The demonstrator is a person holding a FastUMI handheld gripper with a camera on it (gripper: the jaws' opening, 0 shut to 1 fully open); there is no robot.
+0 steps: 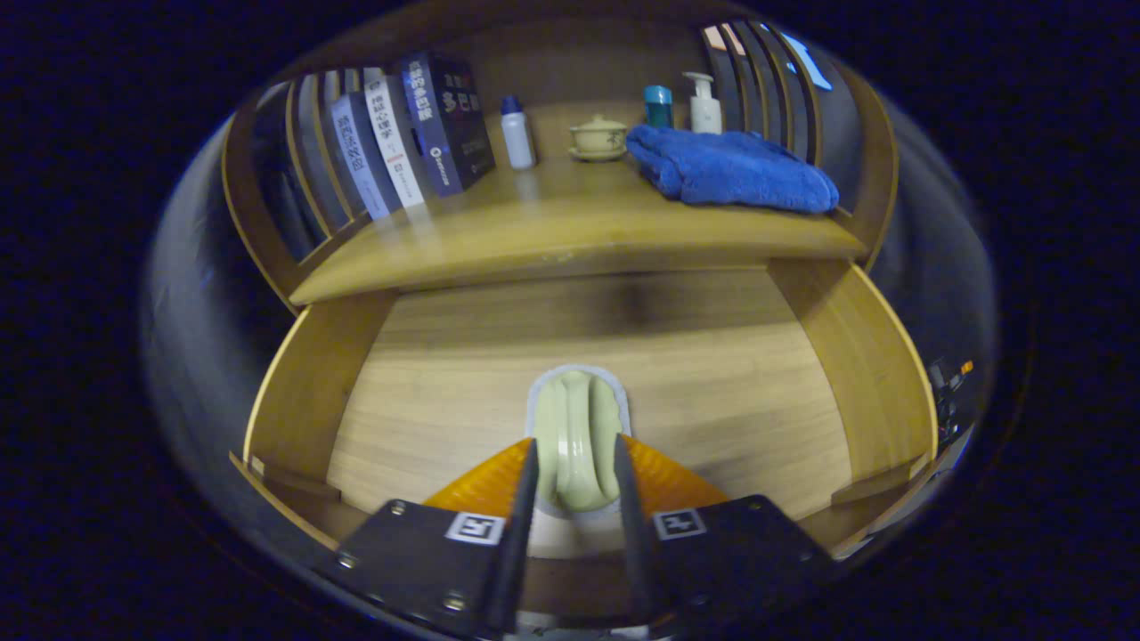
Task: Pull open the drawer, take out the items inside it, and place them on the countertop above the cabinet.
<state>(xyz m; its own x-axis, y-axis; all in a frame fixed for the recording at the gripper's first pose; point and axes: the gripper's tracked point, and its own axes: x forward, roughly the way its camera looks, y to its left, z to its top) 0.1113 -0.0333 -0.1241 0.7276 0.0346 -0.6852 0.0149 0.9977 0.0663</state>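
Observation:
The wooden drawer (312, 383) stands pulled open below the countertop (552, 231). My gripper (574, 445) hovers over the drawer's front part, shut on a pale green rounded ceramic piece (577, 418) that stands on edge between the fingers. Both fingers press on its sides. The piece sits above the drawer's bare wooden floor (730, 392); whether it touches the floor I cannot tell. I make out no other item in the drawer.
On the countertop stand several leaning books (401, 133) at the left, a white bottle (517, 133), a green lidded cup on a saucer (598, 138), a teal container (658, 105), a pump bottle (705, 105) and a folded blue towel (730, 169). Slatted wooden rails (766, 80) flank both sides.

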